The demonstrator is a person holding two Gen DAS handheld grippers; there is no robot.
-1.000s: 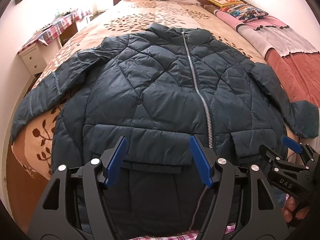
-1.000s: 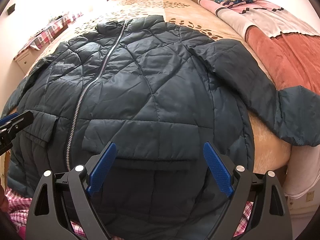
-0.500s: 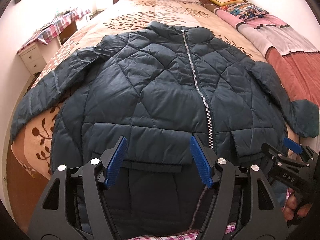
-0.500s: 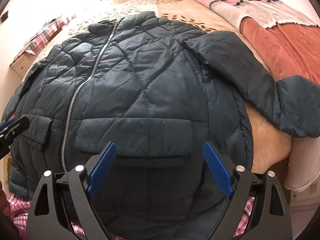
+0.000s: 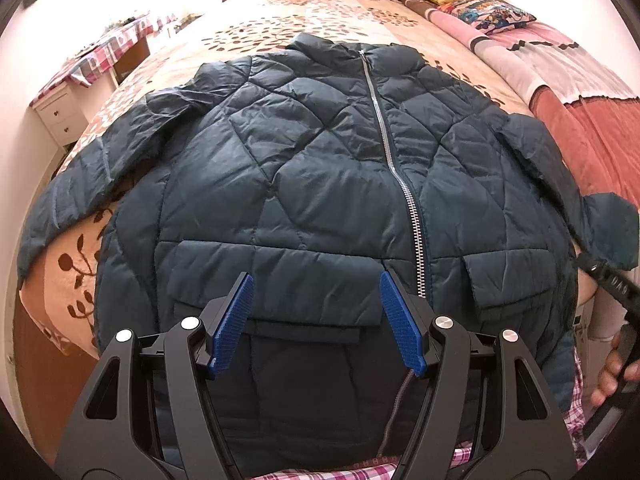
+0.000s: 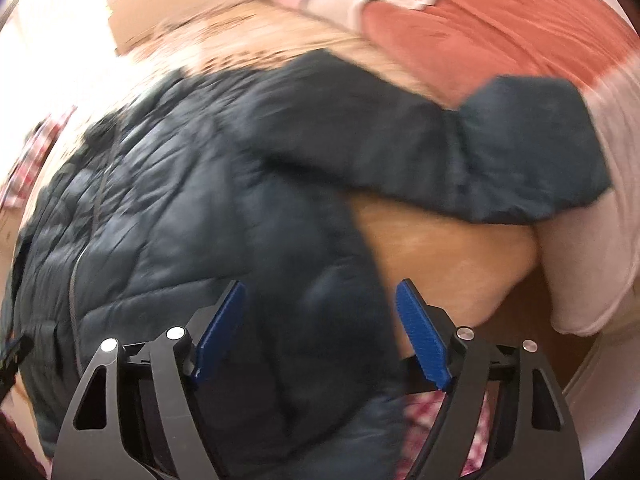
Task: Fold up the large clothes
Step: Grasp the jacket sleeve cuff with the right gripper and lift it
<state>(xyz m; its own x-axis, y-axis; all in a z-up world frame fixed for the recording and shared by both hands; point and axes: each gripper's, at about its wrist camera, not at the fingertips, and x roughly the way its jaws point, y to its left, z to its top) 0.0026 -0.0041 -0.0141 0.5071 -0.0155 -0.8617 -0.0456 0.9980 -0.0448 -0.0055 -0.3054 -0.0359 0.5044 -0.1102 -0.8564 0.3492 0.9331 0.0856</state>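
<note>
A dark teal quilted jacket (image 5: 320,184) lies face up on the bed, zipped, with both sleeves spread out and its hem hanging over the bed's foot. My left gripper (image 5: 316,312) is open and empty, just above the left pocket flap near the hem. My right gripper (image 6: 320,320) is open and empty over the jacket's right side edge (image 6: 320,240); this view is blurred. The right sleeve (image 6: 480,152) stretches to the bed's right edge. The right gripper's body shows at the right edge of the left wrist view (image 5: 612,280).
The bed (image 5: 280,28) has a beige leaf-print cover, a pink and red blanket (image 5: 580,92) on its right half and pillows (image 5: 484,10) at the headboard. A white nightstand (image 5: 60,112) and a table with a plaid cloth (image 5: 108,48) stand at the left.
My right gripper has swung quickly to the right, from the jacket's right pocket toward its side edge and sleeve. My left gripper has edged slightly closer to the jacket.
</note>
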